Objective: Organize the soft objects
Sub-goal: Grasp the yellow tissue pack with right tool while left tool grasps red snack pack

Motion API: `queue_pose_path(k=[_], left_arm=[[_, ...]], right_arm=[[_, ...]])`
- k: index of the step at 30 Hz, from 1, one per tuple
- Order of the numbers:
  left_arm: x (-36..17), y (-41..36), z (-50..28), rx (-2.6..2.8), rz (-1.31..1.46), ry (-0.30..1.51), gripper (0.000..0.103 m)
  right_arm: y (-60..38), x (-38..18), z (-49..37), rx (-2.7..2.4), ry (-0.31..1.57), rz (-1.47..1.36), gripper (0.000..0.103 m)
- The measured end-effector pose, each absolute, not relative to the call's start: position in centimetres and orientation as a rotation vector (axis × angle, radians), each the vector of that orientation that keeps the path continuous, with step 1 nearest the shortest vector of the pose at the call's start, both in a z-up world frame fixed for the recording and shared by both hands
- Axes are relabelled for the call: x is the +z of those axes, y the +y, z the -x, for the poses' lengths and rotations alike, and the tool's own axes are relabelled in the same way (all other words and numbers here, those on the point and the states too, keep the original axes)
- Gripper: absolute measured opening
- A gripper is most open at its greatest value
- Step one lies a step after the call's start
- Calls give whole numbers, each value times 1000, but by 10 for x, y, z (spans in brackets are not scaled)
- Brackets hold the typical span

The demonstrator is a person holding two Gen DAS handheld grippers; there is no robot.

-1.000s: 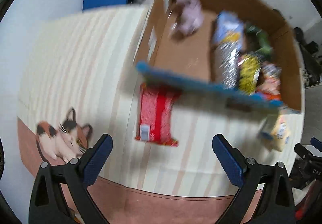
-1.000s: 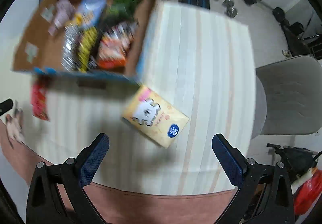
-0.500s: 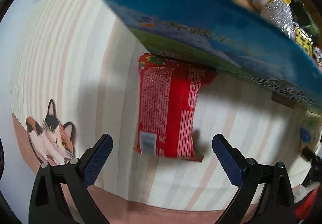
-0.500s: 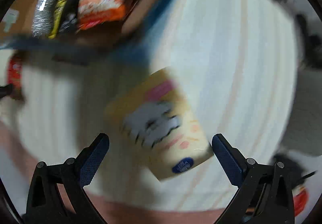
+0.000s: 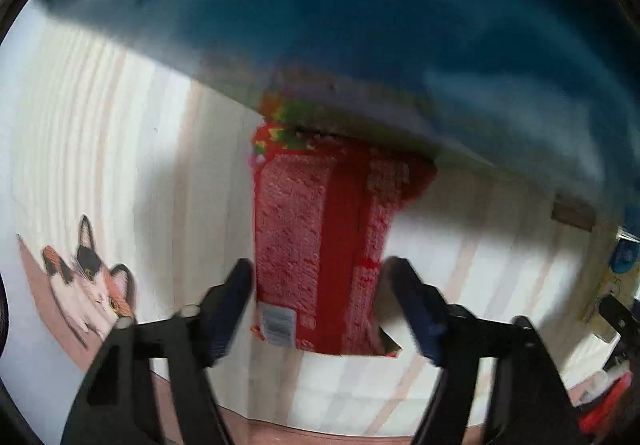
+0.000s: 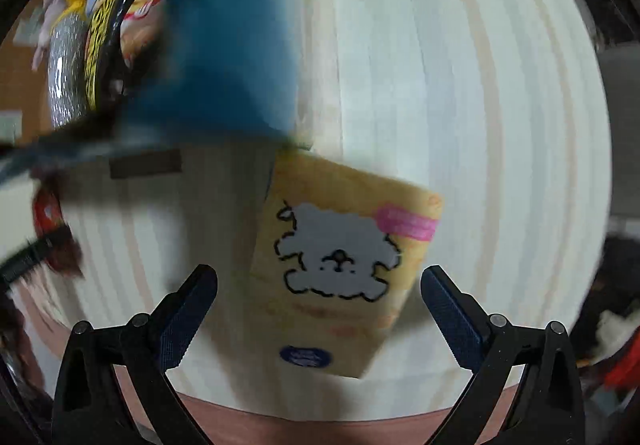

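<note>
A red snack packet (image 5: 320,237) lies on the striped tablecloth, its far end under the blue-sided cardboard box (image 5: 360,25). My left gripper (image 5: 322,299) points straight down over the packet's near end. Its jaws are closing with the packet between them, and the blurred pads stand right at its sides without squeezing it. A yellow soft pack with a white dog drawing (image 6: 340,257) lies by the box's corner (image 6: 232,45). My right gripper (image 6: 320,285) straddles its near half, wide open and just starting to close, with gaps on both sides.
The box holds several snack bags (image 6: 100,45) and stands close over both grippers. A cat print (image 5: 88,285) marks the cloth at the left. A pink border (image 6: 320,425) runs along the near edge of the cloth. A grey chair (image 6: 624,125) stands at the right.
Both grippers have come down close to the table. The left jaws have narrowed from wide open to the red packet's sides. The right jaws stay wide around the yellow pack.
</note>
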State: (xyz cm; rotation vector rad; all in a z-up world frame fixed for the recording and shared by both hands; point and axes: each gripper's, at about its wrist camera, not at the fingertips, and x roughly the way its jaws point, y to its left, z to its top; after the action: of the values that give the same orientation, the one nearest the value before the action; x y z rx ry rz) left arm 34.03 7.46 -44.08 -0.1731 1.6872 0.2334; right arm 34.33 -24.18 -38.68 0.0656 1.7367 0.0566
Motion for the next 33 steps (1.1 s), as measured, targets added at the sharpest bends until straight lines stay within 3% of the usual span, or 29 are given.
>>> queue_pose_path(k=[1, 3, 7, 18, 25, 33], left_arm=[[-441, 76, -338, 233, 173, 1685, 53], [-438, 76, -330, 233, 164, 1684, 49], [-430, 65, -303, 220, 169, 1682, 46], [-431, 5, -219, 153, 69, 1710, 49], [-434, -19, -208, 164, 47, 1705, 51], [-432, 13, -232, 158, 49, 1711, 51]], right_arm=[[-243, -386, -340, 49, 1733, -70, 90], [-244, -384, -331, 46, 1733, -61, 75], [-240, -376, -307, 90, 1740, -29, 69], [-210, -362, -217, 232, 1784, 108, 68], [-207, -372, -255, 189, 1796, 46, 70], [-210, -377, -265, 179, 1795, 41, 70]])
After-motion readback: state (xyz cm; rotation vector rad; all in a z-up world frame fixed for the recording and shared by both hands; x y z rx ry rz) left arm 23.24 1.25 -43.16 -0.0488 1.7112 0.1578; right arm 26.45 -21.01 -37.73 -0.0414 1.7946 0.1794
